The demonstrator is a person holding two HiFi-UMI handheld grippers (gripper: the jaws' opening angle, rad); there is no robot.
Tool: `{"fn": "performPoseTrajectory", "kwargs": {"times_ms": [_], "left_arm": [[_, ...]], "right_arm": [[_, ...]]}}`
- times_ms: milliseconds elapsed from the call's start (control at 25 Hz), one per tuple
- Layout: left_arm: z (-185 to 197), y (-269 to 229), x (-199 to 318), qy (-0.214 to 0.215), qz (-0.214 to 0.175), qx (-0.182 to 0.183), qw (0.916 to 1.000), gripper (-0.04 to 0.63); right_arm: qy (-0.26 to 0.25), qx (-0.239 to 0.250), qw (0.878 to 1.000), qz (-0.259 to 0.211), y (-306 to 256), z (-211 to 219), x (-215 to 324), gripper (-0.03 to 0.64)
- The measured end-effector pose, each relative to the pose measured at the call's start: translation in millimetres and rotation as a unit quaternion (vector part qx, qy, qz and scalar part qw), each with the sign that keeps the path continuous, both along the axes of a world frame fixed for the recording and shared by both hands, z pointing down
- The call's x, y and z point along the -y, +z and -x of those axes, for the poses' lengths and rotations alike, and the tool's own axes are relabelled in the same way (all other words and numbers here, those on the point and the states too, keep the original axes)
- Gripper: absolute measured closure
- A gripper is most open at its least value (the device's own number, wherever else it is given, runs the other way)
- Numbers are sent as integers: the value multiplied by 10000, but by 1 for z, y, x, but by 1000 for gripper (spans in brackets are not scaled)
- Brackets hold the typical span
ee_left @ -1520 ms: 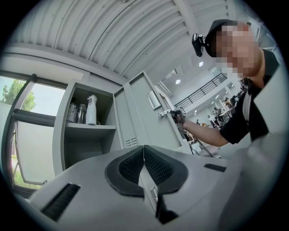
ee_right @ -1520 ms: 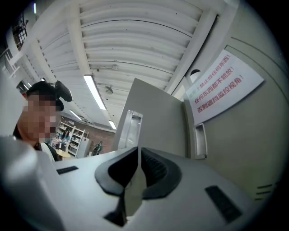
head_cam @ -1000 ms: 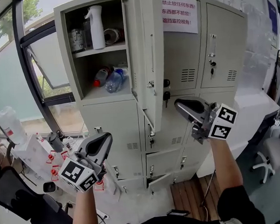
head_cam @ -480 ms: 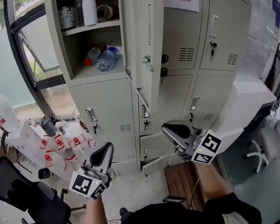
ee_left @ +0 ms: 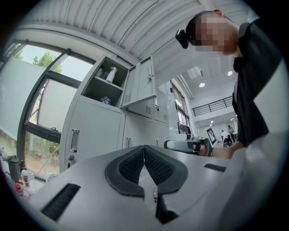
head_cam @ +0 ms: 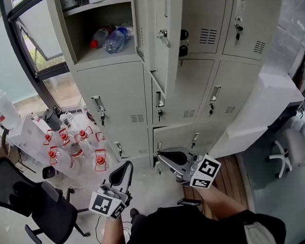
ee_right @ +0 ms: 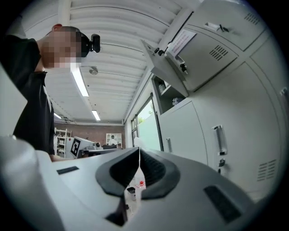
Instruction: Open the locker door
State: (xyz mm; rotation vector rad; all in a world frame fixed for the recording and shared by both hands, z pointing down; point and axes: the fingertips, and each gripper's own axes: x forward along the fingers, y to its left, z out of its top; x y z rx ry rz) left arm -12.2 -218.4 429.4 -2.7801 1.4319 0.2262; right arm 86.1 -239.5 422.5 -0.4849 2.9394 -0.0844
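Inside the open upper-left compartment (head_cam: 78, 43) of the grey locker cabinet (head_cam: 115, 95), two plastic bottles lie on their sides on the shelf, toward its right edge. One has a red cap (head_cam: 99, 38) and the other is clear with blue on it (head_cam: 117, 37); they are touching each other. On the shelf above, only the bottoms of more containers show, cut by the picture's top edge.

On the floor, beside the cabinet's left edge, a group of clear bottles with red caps (head_cam: 71, 144) stands close together.

The locker door (head_cam: 159, 62) stands swung out from the right edge of this compartment and is seen almost edge-on. It is light grey metal, tall and narrow, with a metal latch (head_cam: 163, 37) on it. The other doors around it are closed.

Both grippers are low, in front of the bottom row of lockers, well apart from the open door and touching nothing. The left gripper (head_cam: 126, 169) has its jaws pressed together with nothing between them. The right gripper (head_cam: 164, 157) also has its jaws together, and they are empty.
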Motion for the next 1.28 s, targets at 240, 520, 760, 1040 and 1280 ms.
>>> {"fn": "performPoseTrajectory", "kwargs": {"times_ms": [240, 520, 760, 1040, 1280], "left_arm": [[12, 28, -29, -197, 147, -303, 9992, 580], [10, 60, -50, -203, 449, -321, 9983, 580], [10, 58, -52, -166, 439, -441, 9979, 580], [8, 53, -54, -127, 431, -651, 9969, 580], [9, 41, -53, -8, 340, -1254, 9915, 580]], "right_arm": [[-476, 2, 9987, 155, 39, 31, -40, 601], [-764, -43, 9968, 234, 65, 42, -58, 600], [-893, 71, 9960, 47, 57, 44, -64, 604], [-802, 62, 9968, -16, 58, 45, -63, 606], [-721, 168, 9972, -40, 60, 44, -61, 606]]}}
